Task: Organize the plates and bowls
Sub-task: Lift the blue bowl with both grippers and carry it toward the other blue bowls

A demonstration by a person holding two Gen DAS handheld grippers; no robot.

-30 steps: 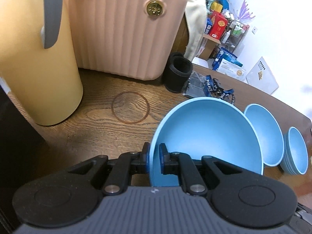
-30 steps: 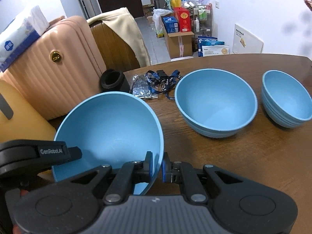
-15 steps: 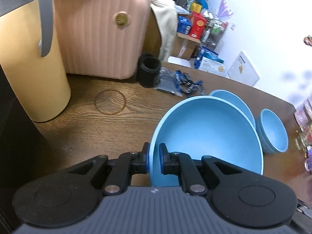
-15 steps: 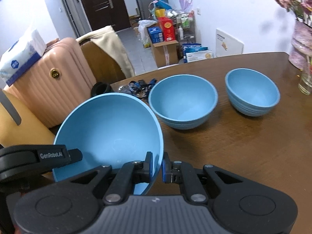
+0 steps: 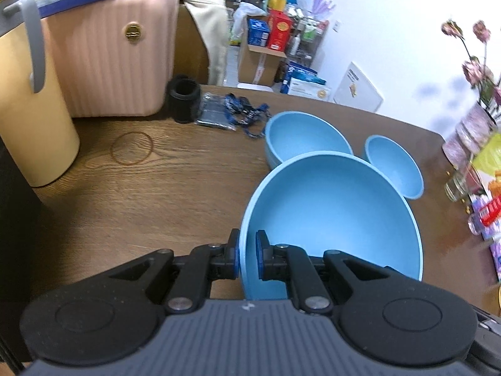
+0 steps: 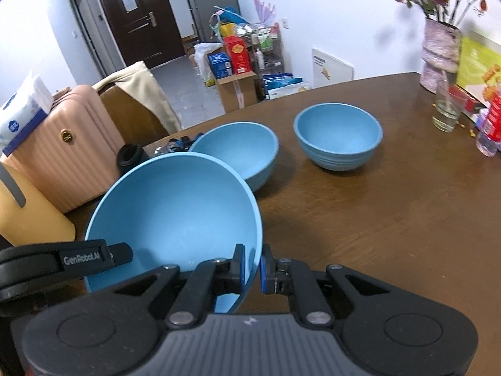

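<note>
Carried nearer the medium bowl [image 6: 238, 153] at frame centre: large bowl [image 6: 175, 206], rim clamped by left gripper [image 5: 247, 255] and right gripper [image 6: 252, 266]; nesting pending, small bowl [image 6: 338, 134] unstacked.

Matt blue bowls on a grained wooden desk

The large bowl [image 5: 332, 216] looks like smooth matt plastic, as do the middle bowl [image 6: 238, 153] and the small bowl [image 6: 338, 138], whose outer wall is ribbed near the base. The desk [image 5: 175, 188] is dark brown wood with visible grain and a faint sheen. The left tongs [image 5: 247, 253] and right tongs [image 6: 252, 266] are matt black plastic with a fine speckled texture, blue pads and bright metal pins. The pink suitcase [image 5: 109, 62] has a ribbed hard shell with a shiny gold badge. The drinking glass [image 6: 446, 106] is clear and glossy.
</note>
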